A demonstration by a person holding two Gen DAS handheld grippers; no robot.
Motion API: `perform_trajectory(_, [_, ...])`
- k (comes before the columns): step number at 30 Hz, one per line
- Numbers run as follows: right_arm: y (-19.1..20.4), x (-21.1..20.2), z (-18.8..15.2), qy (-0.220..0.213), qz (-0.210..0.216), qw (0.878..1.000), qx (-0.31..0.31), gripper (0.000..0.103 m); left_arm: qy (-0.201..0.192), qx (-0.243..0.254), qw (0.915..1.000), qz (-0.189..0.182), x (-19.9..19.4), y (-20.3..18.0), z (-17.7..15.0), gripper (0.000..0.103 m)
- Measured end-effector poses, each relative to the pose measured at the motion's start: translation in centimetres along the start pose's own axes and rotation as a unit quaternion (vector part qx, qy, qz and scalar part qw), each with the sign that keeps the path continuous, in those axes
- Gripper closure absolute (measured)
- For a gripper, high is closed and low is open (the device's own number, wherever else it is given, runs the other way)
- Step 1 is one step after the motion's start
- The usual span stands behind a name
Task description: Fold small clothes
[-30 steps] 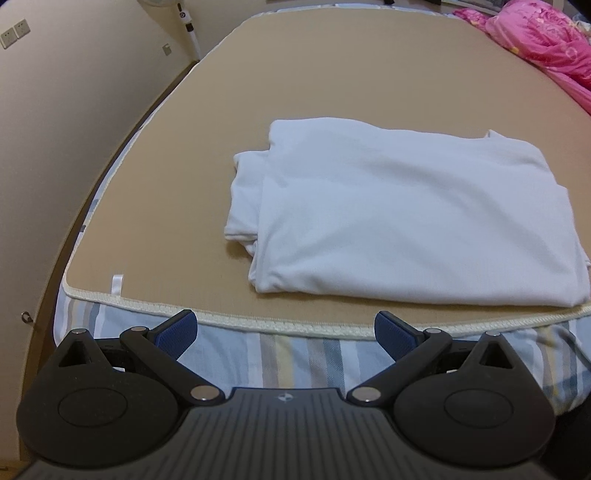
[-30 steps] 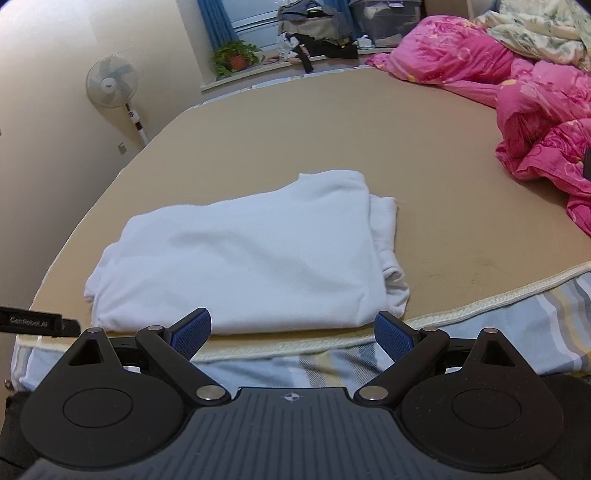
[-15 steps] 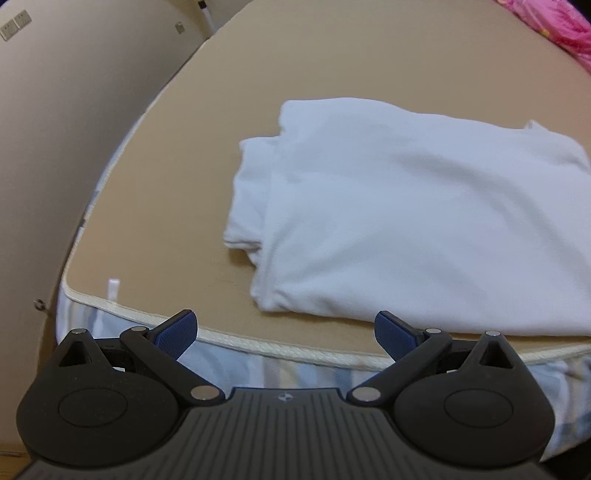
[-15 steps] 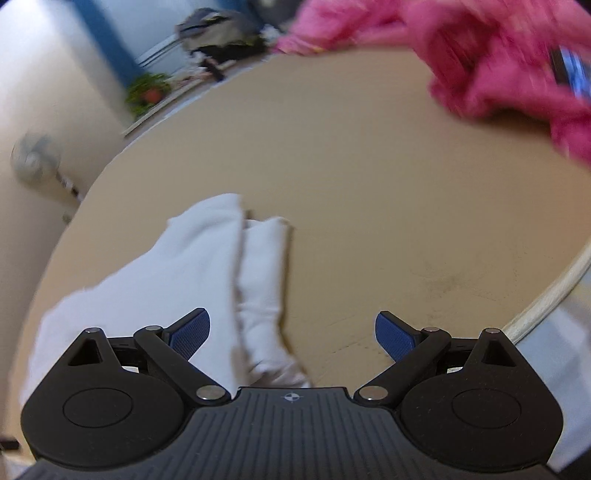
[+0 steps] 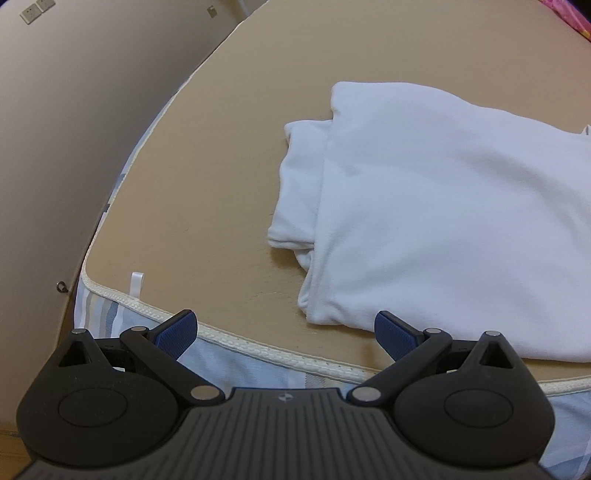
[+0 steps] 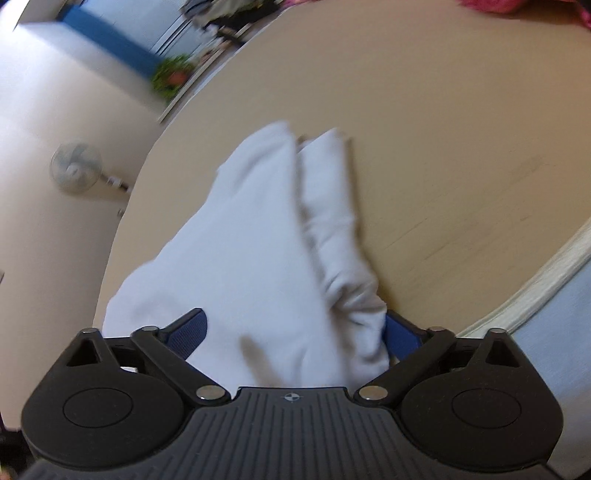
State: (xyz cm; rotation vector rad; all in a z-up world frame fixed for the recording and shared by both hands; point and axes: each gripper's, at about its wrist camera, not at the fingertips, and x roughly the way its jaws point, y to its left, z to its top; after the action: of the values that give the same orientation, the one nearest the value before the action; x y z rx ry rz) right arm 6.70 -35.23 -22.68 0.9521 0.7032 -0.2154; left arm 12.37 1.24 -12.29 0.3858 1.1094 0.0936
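Observation:
A folded white garment (image 5: 443, 206) lies on the tan bed mat (image 5: 221, 166), close to the mat's front edge. My left gripper (image 5: 284, 326) stands open over that edge, just short of the garment's near left corner, with nothing between its blue pads. In the right wrist view the garment (image 6: 258, 240) runs away from me, its doubled side fold on the right. My right gripper (image 6: 295, 326) straddles the near end of the garment, its jaws closing with the cloth between them. The right pad is partly hidden behind the fold, and neither pad visibly presses the cloth.
A beige wall (image 5: 74, 129) runs close along the bed's left side. Striped sheet (image 5: 258, 365) shows below the mat's cream piping. A pink quilt (image 5: 576, 14) lies at the far right. A standing fan (image 6: 75, 166) and a potted plant (image 6: 171, 75) are beyond the bed.
Both grippers came lower and nearer to the garment. The right one rolled and slid over the garment's right end, so the cloth now lies between its jaws, which have narrowed a little.

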Motion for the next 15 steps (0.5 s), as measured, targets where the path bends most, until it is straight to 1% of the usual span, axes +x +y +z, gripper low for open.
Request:
perform_trajectory(1, [0.4,0.1,-0.2,-0.002,-0.007,1.0,-0.008,0.054,-0.001,0.002,1.0,0.002,0.0,0.0,0.0,0.001])
perform_trajectory(2, [0.6,0.2,-0.3,0.001,-0.014,1.0,-0.007,0.082,-0.002,0.003,1.0,0.003,0.1,0.1,-0.1,0.001])
perform_trajectory(3, [0.4,0.3,-0.2,0.009,-0.008,1.0,0.012,0.082,-0.002,0.005,1.0,0.003,0.1,0.1,-0.1,0.001])
perform_trajectory(5, [0.3,0.0,0.0,-0.004,-0.002,0.999,0.04,0.082,-0.003,0.007,1.0,0.0,0.4,0.4,-0.1,0.001])
perform_trajectory(10, [1.6,-0.1,-0.1,-0.007,-0.03,0.999,0.026,0.082,0.003,-0.008,0.9999,-0.014,1.4,1.5,-0.1,0.001])
perform_trajectory(15, [1.5,0.2,-0.2,-0.002,-0.054,0.998,0.042,0.082,0.003,-0.018,0.9996,-0.023,2.2,3.0,-0.5,0.001])
